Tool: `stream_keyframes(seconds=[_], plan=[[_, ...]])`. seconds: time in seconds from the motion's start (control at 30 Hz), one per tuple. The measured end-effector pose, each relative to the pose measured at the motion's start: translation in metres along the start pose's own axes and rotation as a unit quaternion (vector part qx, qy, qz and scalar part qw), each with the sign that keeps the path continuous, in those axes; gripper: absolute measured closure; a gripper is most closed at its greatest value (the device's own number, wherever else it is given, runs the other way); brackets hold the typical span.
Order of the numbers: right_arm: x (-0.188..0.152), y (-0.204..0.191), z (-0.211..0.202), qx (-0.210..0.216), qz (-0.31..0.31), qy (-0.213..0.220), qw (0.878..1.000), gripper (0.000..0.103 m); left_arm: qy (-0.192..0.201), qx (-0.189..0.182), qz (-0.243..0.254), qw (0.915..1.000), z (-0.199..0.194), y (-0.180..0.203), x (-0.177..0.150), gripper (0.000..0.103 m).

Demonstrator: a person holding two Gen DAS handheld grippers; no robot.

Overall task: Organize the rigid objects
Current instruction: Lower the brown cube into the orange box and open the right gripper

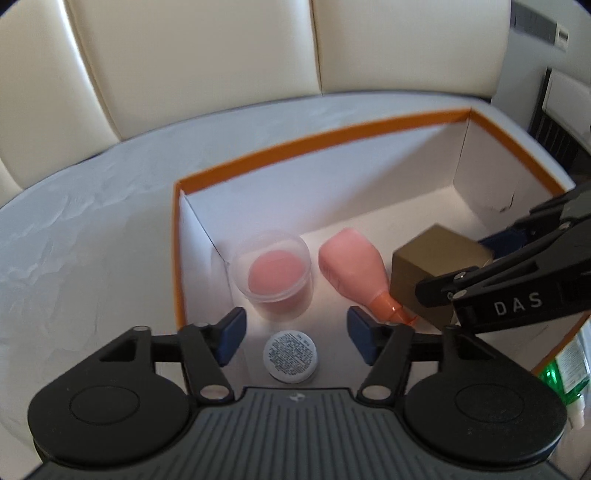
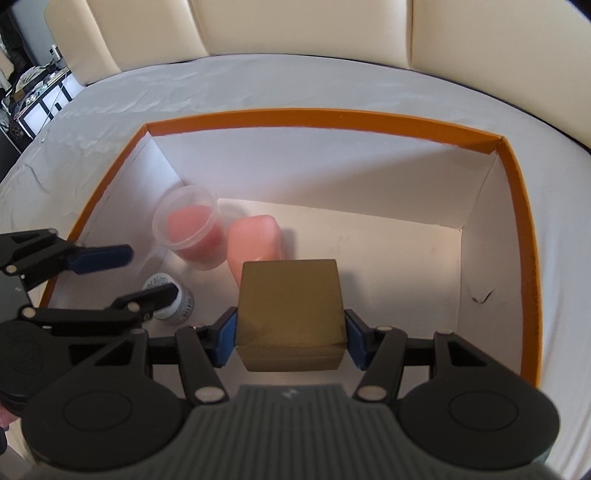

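Observation:
An orange-rimmed white box [image 1: 332, 133] [image 2: 321, 114] sits on a white-covered table. Inside it stand a clear cup with pink contents [image 1: 273, 273] [image 2: 192, 225], a pink bottle lying on its side [image 1: 354, 269] [image 2: 253, 236], and a small white jar [image 1: 291, 355] [image 2: 173, 295]. My left gripper [image 1: 295, 334] [image 2: 144, 273] is open and empty above the jar. My right gripper [image 2: 291, 338] [image 1: 465, 269] is shut on a gold-brown cube [image 2: 291, 317] [image 1: 436, 269] and holds it inside the box, next to the bottle.
A cream leather sofa back [image 1: 221, 55] [image 2: 295, 29] rises behind the table. A green-labelled bottle [image 1: 565, 373] shows at the right edge of the left wrist view, outside the box. The box's right half has bare floor [image 2: 406, 251].

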State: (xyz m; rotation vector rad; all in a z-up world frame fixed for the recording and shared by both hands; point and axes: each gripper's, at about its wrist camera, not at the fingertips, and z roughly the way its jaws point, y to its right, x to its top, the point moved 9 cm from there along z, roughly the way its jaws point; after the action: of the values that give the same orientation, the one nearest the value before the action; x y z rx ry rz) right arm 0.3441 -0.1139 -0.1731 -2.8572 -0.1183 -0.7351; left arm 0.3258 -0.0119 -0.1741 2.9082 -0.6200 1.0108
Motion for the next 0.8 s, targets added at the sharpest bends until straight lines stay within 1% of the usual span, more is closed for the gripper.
stream_keyframes(seconds=[0.03,0.07,0.13,0.23,0.3,0.4,0.53,0.7,0.8], plan=[[0.0,0.0,0.0,-0.001,0.0,0.001,1.0,0.044,0.007,-0.005,-0.01,0.9999,-0.004,-0.003,0.001,0.02],[0.0,0.001,-0.001,-0.001,0.001,0.002,1.0,0.044,0.015,-0.014,-0.02,0.9996,-0.009,-0.007,0.002,0.021],[0.0,0.001,-0.001,-0.004,0.003,0.001,1.0,0.044,0.033,-0.024,-0.055,0.9976,-0.018,-0.016,0.005,0.02],[0.0,-0.003,-0.001,-0.007,0.001,0.003,1.0,0.044,0.079,-0.033,-0.11,0.9902,-0.031,-0.032,0.013,0.02],[0.001,-0.009,-0.001,-0.004,-0.004,0.006,1.0,0.044,0.09,-0.04,-0.133,0.9863,-0.035,-0.037,0.016,0.02],[0.0,-0.021,0.0,0.0,-0.015,0.008,1.0,0.044,0.102,-0.041,-0.139,0.9843,-0.037,-0.039,0.019,0.02],[-0.001,-0.033,0.001,0.003,-0.027,0.008,1.0,0.044,0.1,-0.041,-0.142,0.9839,-0.036,-0.038,0.019,0.02],[-0.004,-0.035,0.007,0.005,-0.031,-0.007,0.999,0.044,0.099,-0.041,-0.147,0.9834,-0.035,-0.038,0.017,0.02],[-0.01,-0.034,0.01,-0.002,-0.035,-0.019,0.999,0.044,0.099,-0.039,-0.146,0.9835,-0.035,-0.039,0.017,0.02]])
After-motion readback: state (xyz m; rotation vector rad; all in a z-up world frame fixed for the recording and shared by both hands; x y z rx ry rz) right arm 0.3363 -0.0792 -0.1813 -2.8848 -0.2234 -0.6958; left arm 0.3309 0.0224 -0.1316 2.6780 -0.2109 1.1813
